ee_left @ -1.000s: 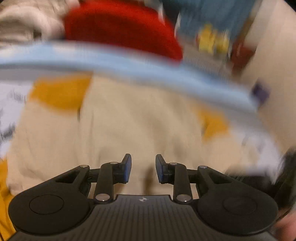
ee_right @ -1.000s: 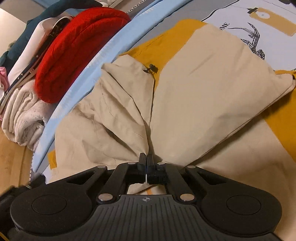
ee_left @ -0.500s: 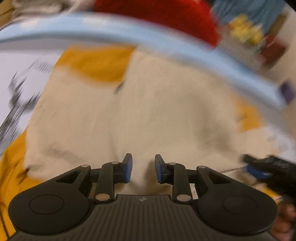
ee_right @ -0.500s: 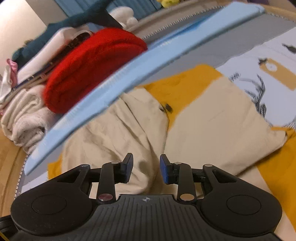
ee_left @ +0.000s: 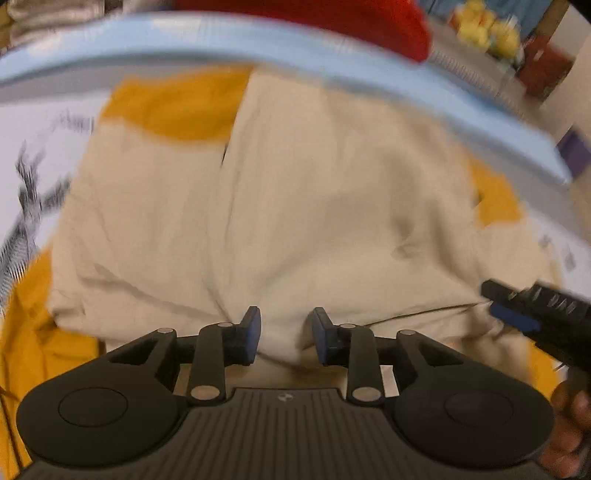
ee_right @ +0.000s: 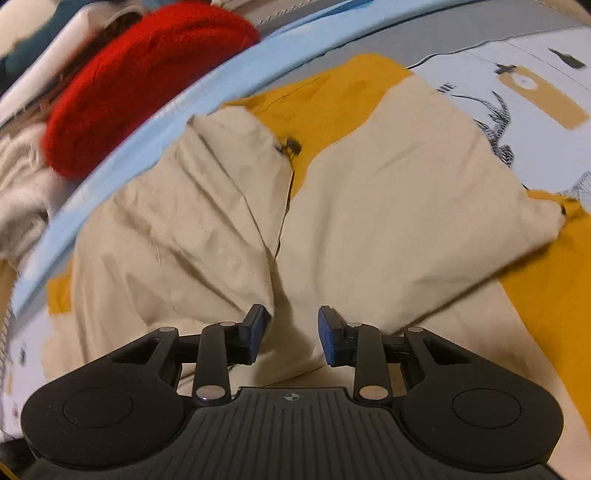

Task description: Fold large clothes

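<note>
A large beige and mustard-yellow garment (ee_left: 314, 206) lies partly folded on the bed; it also shows in the right wrist view (ee_right: 388, 206), with two beige flaps meeting along a central seam. My left gripper (ee_left: 284, 332) is open and empty, just above the garment's near edge. My right gripper (ee_right: 293, 330) is open and empty, low over the seam between the flaps. The right gripper's fingertips (ee_left: 517, 314) show at the right edge of the left wrist view. The left wrist view is blurred.
A light-blue strip (ee_right: 184, 99) edges the printed sheet (ee_right: 517, 74) behind the garment. Beyond it lie a folded red knit (ee_right: 140, 81) and a pale fluffy pile (ee_right: 18, 177). Yellow items (ee_left: 484, 29) stand at the far right.
My right gripper was shut on the beige fabric one second ago; it has let go and stands open. My left gripper has swung over the garment and stayed open.
</note>
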### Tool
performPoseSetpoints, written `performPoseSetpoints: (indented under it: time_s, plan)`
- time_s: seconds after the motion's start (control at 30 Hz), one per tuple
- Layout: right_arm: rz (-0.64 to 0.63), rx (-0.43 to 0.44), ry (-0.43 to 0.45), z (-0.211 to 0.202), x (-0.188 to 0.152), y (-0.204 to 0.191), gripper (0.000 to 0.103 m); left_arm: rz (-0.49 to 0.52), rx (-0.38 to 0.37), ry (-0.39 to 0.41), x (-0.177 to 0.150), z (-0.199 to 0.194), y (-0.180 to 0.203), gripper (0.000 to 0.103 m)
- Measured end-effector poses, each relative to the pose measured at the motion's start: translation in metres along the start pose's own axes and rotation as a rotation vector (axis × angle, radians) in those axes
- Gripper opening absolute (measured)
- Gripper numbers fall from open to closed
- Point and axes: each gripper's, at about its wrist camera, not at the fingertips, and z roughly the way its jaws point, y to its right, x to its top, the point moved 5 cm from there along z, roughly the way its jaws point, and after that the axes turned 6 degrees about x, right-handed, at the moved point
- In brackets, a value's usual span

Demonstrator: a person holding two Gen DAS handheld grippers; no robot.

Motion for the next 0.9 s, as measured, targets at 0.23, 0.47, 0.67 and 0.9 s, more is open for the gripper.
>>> performPoseSetpoints:
  time_s: [0.23,0.47,0.67,0.9]
  plan:
    - [-0.254,0.050,0.340,-0.120,0.037,-0.043,0.034,0.078,-0.014,0.402,0.019,-0.129,-0.012,0.036]
    - [-0.434,0.074,0.645,-0.304,0.009,-0.046,0.034,0.071,0.029,0.514,-0.063,-0.250,-0.064,0.036]
    - [-0.469,0.011,0.691,-0.416,-0.063,0.010,0.034,0.057,0.077,0.554,-0.158,-0.337,-0.116,0.036]
    - [-0.354,-0.151,0.805,-0.493,-0.143,0.092,0.020,-0.059,-0.004,0.517,-0.270,-0.384,-0.151,0.019]
